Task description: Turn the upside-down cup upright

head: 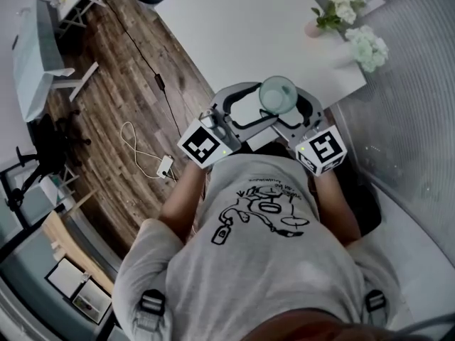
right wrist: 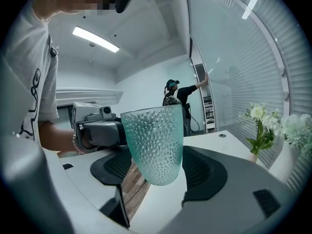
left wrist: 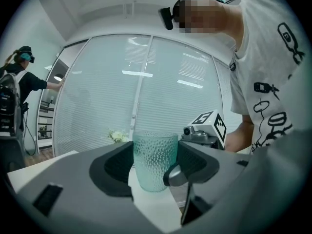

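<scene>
The left gripper had its jaws pinching the dimpled teal cup at the very tips. The right gripper, coming in from the opposite side, had its padded jaws pressed against the lower walls of that same cup, as far as I could judge, so both tools seemed to share it. The cup stood mouth up and narrow base down, hanging in the air with nothing under its base touching it. From that I took the turning itself as done. What remained, by my reckoning, was to lower it onto the white table below and let both pairs of jaws go. The two grippers crowded each other around the cup, and their marker cubes sat on the near side of it, towards the person. The edge of the table ran just beside the cup, with the wooden floor showing below it on one side, so a careless release could have sent it over. Well beyond the cup, at the table's far corner, stood white flowers in a small vase, too far off to hinder anything. Farther still from the cup, a ribbed glass wall closed the room, and another person in a headset reached towards it.
</scene>
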Demonstrator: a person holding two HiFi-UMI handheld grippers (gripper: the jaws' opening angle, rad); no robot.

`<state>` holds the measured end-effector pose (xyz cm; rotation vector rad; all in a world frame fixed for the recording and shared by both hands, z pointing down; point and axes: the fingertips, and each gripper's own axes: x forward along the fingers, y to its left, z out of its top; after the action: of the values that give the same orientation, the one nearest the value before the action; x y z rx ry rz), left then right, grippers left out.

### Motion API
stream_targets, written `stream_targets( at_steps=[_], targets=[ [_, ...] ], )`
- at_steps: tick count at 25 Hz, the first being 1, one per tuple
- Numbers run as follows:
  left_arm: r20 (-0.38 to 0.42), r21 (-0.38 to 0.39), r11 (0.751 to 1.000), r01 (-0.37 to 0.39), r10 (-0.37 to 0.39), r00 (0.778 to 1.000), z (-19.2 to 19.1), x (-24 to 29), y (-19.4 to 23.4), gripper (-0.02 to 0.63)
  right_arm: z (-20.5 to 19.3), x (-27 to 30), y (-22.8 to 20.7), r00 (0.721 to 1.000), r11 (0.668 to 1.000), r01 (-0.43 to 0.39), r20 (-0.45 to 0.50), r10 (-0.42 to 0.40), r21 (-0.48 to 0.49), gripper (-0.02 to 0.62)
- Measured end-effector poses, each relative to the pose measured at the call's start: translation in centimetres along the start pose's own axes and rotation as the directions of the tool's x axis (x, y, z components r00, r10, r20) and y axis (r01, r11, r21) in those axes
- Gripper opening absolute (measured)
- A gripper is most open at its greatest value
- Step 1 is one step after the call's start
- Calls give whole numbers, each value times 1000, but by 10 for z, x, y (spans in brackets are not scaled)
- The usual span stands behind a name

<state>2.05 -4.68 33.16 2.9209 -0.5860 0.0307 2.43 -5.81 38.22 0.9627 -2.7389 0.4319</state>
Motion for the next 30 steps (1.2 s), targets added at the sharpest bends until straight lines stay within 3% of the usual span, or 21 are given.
stream_targets(
  at_steps=[14,21,30],
  targets=[
    [-84,-3,1000,10,-11,996,-77,11,18,279,-76,24,-27,992,999,-25,-126,20,-39,345],
    [-137,37,999,22,-17,990,-119,16,29,276,-116,39,-40,983,997,-46,-183,33,-67,345],
    [-192,-29,1000,10,-16,981,-178,29,37,275,-175,50,-60,961,997,-56,-275,40,-49,345]
  ],
)
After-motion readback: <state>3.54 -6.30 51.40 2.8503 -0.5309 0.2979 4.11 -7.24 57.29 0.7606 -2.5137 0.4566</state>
